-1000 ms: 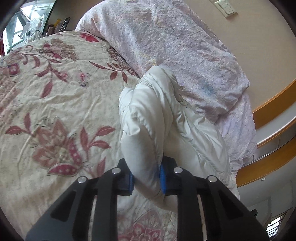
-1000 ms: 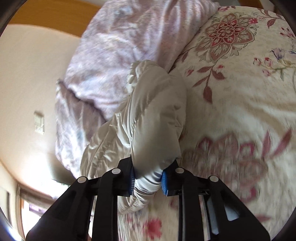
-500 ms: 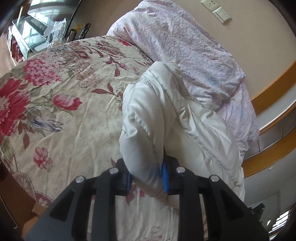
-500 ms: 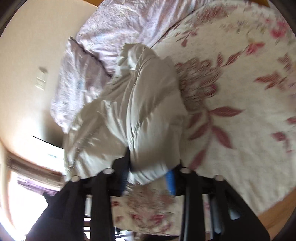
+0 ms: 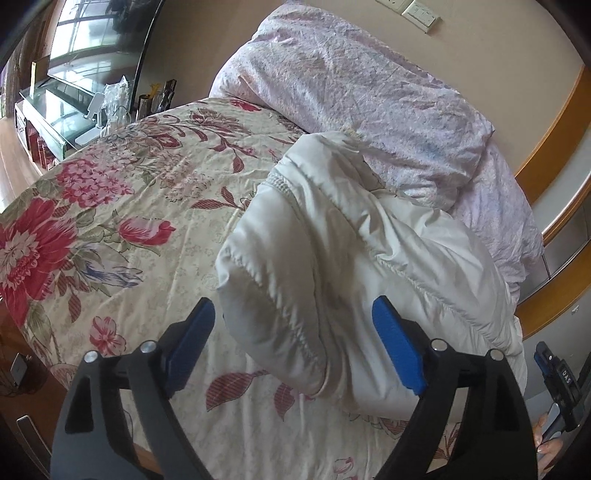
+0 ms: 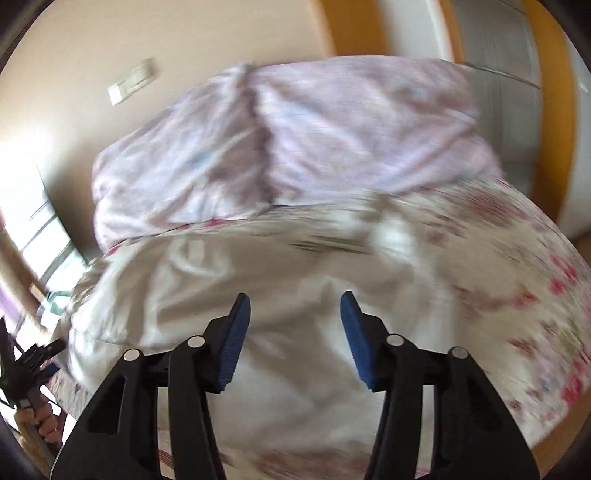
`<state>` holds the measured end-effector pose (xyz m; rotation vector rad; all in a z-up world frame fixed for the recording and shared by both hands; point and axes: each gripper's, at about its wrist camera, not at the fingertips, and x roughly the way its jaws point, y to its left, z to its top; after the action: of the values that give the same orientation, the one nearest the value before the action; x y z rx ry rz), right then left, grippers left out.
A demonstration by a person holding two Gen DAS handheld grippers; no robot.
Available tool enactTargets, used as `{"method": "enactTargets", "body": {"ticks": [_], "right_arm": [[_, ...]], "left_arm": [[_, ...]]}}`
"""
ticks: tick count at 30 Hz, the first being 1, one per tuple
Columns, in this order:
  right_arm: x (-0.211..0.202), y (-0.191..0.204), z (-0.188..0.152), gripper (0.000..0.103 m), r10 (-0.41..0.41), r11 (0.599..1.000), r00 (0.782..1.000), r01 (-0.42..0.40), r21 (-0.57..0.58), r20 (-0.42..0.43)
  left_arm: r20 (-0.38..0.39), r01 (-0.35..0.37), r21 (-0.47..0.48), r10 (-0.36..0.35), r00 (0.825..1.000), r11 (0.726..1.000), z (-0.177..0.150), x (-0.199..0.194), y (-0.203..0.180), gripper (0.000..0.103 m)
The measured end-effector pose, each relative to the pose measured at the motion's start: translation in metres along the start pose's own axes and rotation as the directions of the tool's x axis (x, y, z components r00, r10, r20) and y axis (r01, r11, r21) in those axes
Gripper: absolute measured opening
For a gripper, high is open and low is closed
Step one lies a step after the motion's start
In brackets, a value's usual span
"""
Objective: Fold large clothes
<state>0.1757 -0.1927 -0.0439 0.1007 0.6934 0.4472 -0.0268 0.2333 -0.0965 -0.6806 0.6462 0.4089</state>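
Note:
A white padded jacket [image 5: 332,240] lies bunched on the floral bedspread [image 5: 129,206], its far end against a lilac duvet [image 5: 351,92]. My left gripper [image 5: 293,304] has its jaws opening wide, the jacket's near fold lies between them, and the left pad stands clear of the cloth. In the blurred right wrist view, my right gripper [image 6: 294,298] is open above the jacket [image 6: 184,280], its blue pads apart and gripping nothing. A hand [image 6: 48,421] shows at that view's lower left.
The lilac duvet [image 6: 314,129] is heaped along the beige wall with its switch plate [image 5: 421,14]. A glass TV stand [image 5: 55,107] with small items stands beyond the bed's far left corner. Wooden trim [image 5: 554,122] runs at the right. The bed's edge is just below the gripper.
Both grippers let go of the jacket and their jaws spread. The left view swung over the bed, then held. The right gripper rolled and pulled back, leaving the jacket on the bed.

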Motion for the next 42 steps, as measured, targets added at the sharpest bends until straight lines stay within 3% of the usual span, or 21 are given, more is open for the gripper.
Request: {"method": "enactTargets", "body": {"ticks": [3, 7, 11, 15, 24, 32, 33, 37, 42], "right_arm": [[0.020, 0.041, 0.002, 0.049, 0.017, 0.997, 1.000, -0.016, -0.081, 0.015], [0.048, 0.065, -0.003, 0.049, 0.000, 0.993, 1.000, -0.002, -0.121, -0.015], [0.082, 0.063, -0.022, 0.049, -0.039, 0.995, 0.992, 0.027, -0.098, -0.116], [0.099, 0.066, -0.037, 0.051, -0.075, 0.990, 0.987, 0.056, -0.133, -0.143], [0.114, 0.074, -0.049, 0.051, -0.134, 0.983, 0.981, 0.113, -0.143, -0.143], [0.115, 0.074, -0.051, 0.051, -0.137, 0.983, 0.980, 0.117, -0.138, -0.143], [0.115, 0.074, -0.051, 0.051, -0.138, 0.983, 0.980, 0.118, -0.139, -0.141], [0.114, 0.075, -0.051, 0.051, -0.145, 0.982, 0.980, 0.127, -0.137, -0.136], [0.101, 0.087, -0.052, 0.052, -0.199, 0.975, 0.970, 0.180, -0.132, -0.143]], "left_arm": [[-0.013, 0.001, -0.003, -0.001, 1.000, 1.000, 0.001, 0.004, 0.000, 0.088], [-0.029, 0.014, -0.020, -0.015, 0.999, 1.000, 0.000, 0.010, 0.000, 0.089], [-0.045, 0.036, -0.054, -0.038, 0.998, 0.998, 0.001, 0.018, 0.003, 0.089], [-0.044, 0.053, -0.051, -0.055, 0.997, 0.997, 0.003, 0.022, -0.001, 0.089], [-0.060, 0.109, -0.137, -0.118, 0.991, 0.985, 0.011, 0.040, -0.001, 0.092], [-0.087, 0.159, -0.205, -0.180, 0.980, 0.966, 0.021, 0.056, -0.002, 0.091], [-0.088, 0.166, -0.216, -0.189, 0.978, 0.962, 0.022, 0.058, -0.001, 0.090], [-0.081, 0.184, -0.231, -0.207, 0.975, 0.955, 0.025, 0.056, 0.004, 0.071], [-0.095, 0.190, -0.246, -0.219, 0.971, 0.950, 0.022, 0.057, 0.010, 0.068]]}}
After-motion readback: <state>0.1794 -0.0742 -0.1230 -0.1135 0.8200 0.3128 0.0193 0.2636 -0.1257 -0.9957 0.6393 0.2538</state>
